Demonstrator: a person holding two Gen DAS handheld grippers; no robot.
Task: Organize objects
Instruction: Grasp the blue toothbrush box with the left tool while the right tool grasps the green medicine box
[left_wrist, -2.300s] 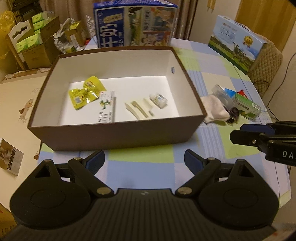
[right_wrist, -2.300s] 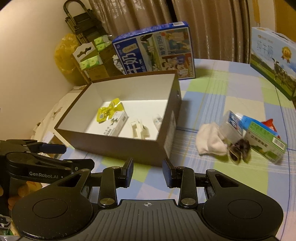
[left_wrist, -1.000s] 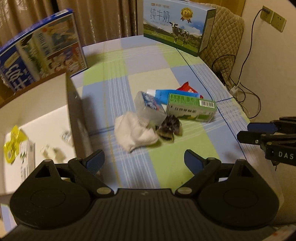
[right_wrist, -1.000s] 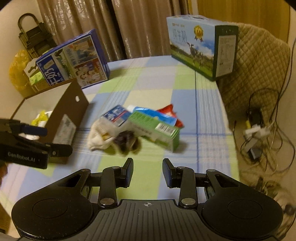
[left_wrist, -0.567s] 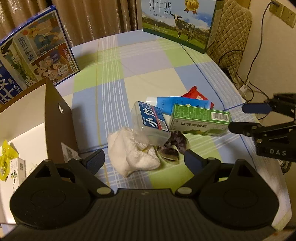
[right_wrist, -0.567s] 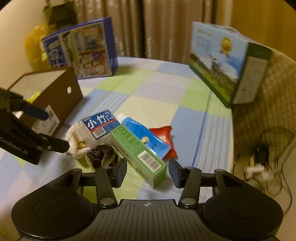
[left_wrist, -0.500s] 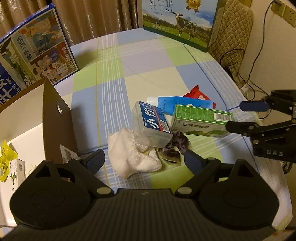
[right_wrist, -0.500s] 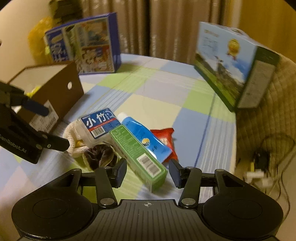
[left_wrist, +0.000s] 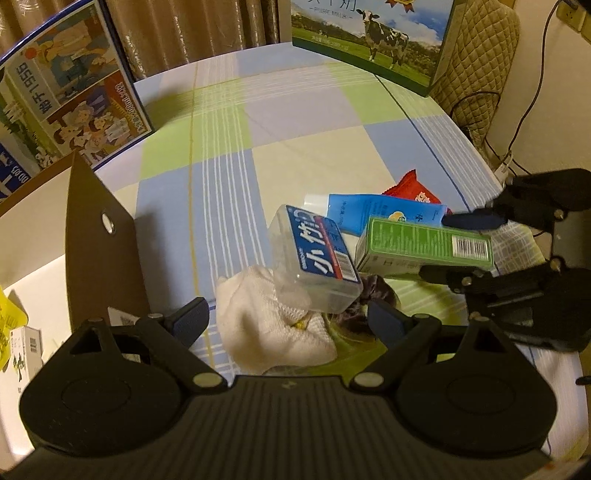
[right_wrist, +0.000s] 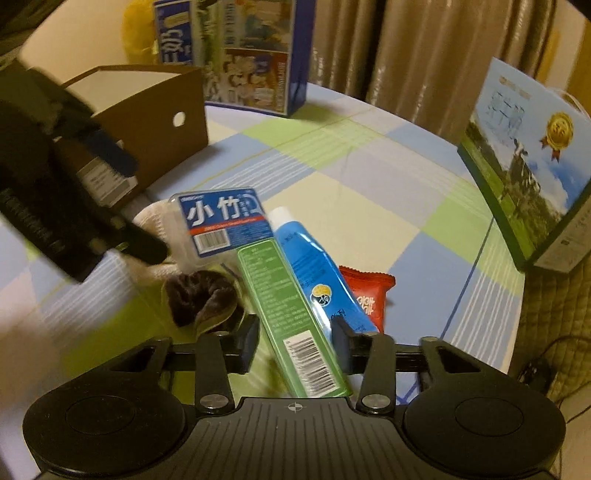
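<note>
Altogether six loose items: green box (right_wrist: 295, 325) between open right fingers (right_wrist: 248, 341)

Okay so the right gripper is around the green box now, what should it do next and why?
Probably close the right gripper on the green box. The jaws stand open with the box's barcode end lying between them, not yet pinched. The box leans on the blue tube, so a firm grip before lifting seems wise.
</note>
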